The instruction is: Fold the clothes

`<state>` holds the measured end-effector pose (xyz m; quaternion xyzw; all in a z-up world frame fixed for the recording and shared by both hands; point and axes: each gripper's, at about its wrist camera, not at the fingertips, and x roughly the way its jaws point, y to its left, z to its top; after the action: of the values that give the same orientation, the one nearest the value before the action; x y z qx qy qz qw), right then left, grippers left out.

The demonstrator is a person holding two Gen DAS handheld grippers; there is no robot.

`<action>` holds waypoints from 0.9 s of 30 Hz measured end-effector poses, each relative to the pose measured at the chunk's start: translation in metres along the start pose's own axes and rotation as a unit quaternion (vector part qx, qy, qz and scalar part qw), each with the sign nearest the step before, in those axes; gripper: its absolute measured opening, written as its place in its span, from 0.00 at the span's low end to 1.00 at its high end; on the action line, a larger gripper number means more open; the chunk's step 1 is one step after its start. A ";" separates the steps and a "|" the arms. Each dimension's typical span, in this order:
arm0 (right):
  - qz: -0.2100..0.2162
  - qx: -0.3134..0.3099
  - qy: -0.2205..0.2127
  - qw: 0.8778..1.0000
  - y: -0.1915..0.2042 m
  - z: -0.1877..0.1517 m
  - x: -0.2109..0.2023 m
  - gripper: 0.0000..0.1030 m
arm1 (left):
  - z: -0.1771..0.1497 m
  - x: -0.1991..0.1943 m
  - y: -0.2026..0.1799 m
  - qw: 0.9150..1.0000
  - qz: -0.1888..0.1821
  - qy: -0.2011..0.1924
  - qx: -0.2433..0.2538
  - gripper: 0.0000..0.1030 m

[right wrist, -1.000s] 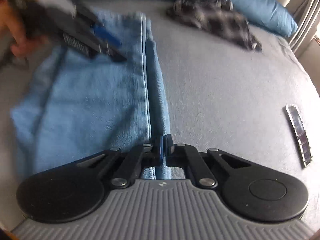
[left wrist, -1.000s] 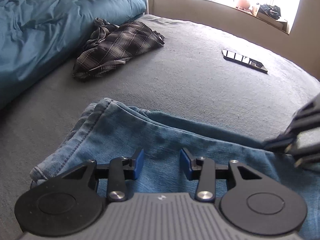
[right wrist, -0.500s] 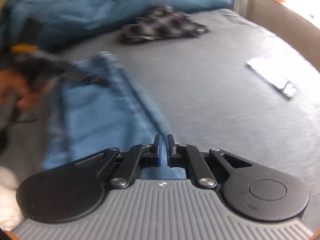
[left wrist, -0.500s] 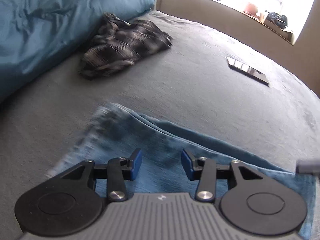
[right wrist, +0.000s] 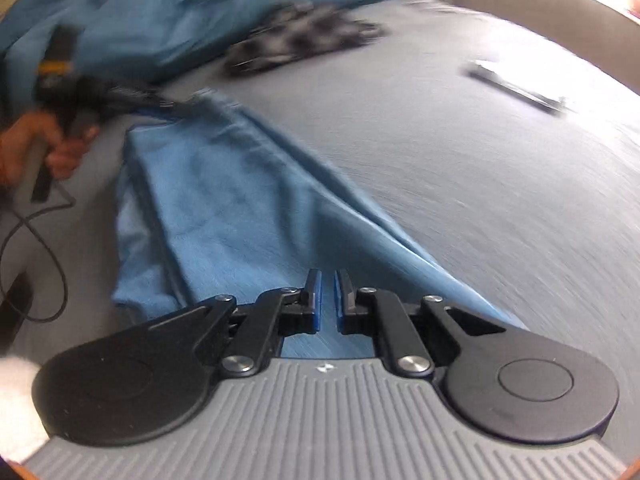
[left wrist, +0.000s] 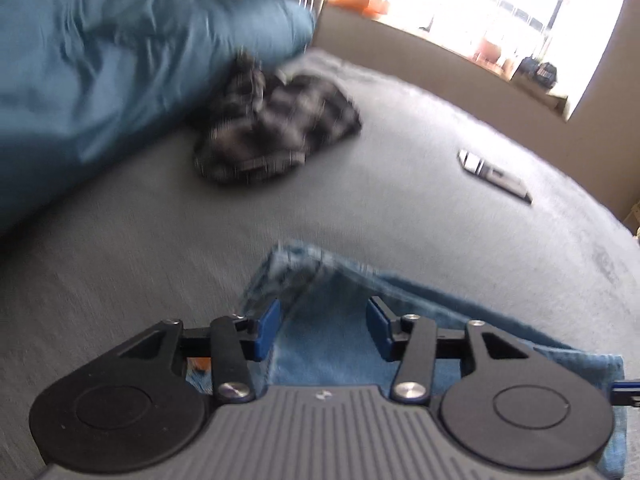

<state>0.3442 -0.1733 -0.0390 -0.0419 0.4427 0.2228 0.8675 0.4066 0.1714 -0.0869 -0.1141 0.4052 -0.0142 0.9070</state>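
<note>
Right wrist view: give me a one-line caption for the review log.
Right gripper, jaws nearly closed with a slim gap, over blue jeans on a grey bed; left gripper at their far end.

Bare grey bed (left wrist: pixel 400 208) lay open between the jeans (left wrist: pixel 328 344) and the far edge. A crumpled plaid garment (left wrist: pixel 276 132) sat against the blue duvet (left wrist: pixel 100 80) along the far left side, and a flat dark object (left wrist: pixel 494 176) lay toward the far right edge.
</note>
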 end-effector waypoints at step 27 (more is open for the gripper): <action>-0.031 0.043 0.041 0.998 0.054 -0.034 0.029 0.11 | -0.079 -0.019 -0.079 0.970 0.099 0.004 0.222 0.64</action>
<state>0.3106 -0.1236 -0.0760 -0.0274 0.4854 0.1743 0.8563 0.3403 0.0815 -0.1066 0.1305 0.4052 -0.0143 0.9047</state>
